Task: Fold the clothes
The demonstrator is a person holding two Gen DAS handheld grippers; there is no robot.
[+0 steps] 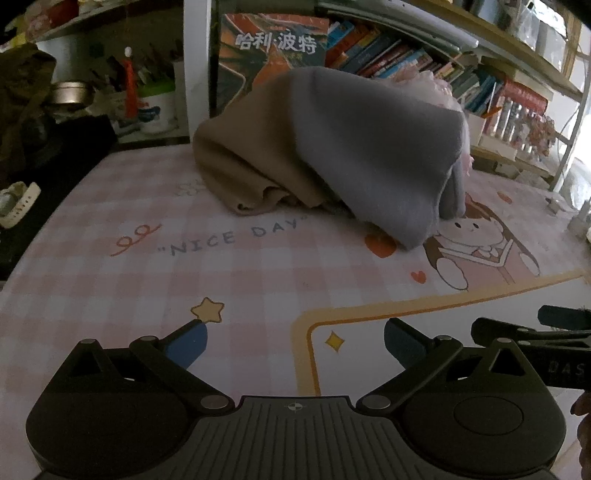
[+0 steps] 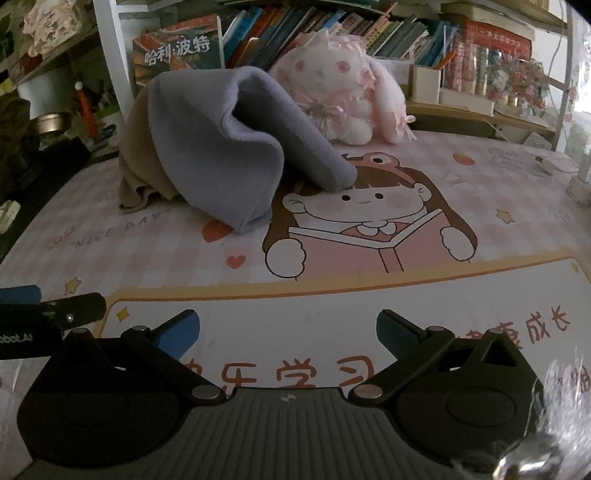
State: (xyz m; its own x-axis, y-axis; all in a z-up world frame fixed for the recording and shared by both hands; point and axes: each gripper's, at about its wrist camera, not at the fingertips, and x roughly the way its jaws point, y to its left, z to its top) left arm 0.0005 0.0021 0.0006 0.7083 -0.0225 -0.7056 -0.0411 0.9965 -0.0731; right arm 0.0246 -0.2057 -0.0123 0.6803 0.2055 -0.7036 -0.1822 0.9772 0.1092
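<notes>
A grey fleece garment [image 1: 373,147] [image 2: 221,147] lies heaped over a tan garment [image 1: 240,166] [image 2: 138,162] at the far side of the pink checked desk mat [image 1: 184,266] [image 2: 480,184]. My left gripper [image 1: 295,339] is open near the front edge, well short of the clothes, with nothing between its blue pads [image 1: 188,341]. My right gripper [image 2: 288,330] is also open and empty, beside the left one, over the mat's printed panel. Each gripper's fingers show at the edge of the other's view.
A pink and white plush rabbit [image 2: 343,99] sits behind the clothes. Shelves of books [image 2: 332,29] [image 1: 388,55] line the back. A metal bowl [image 1: 70,92] and a white tub [image 1: 157,107] stand at the back left. A white watch [image 1: 18,205] lies at the left edge.
</notes>
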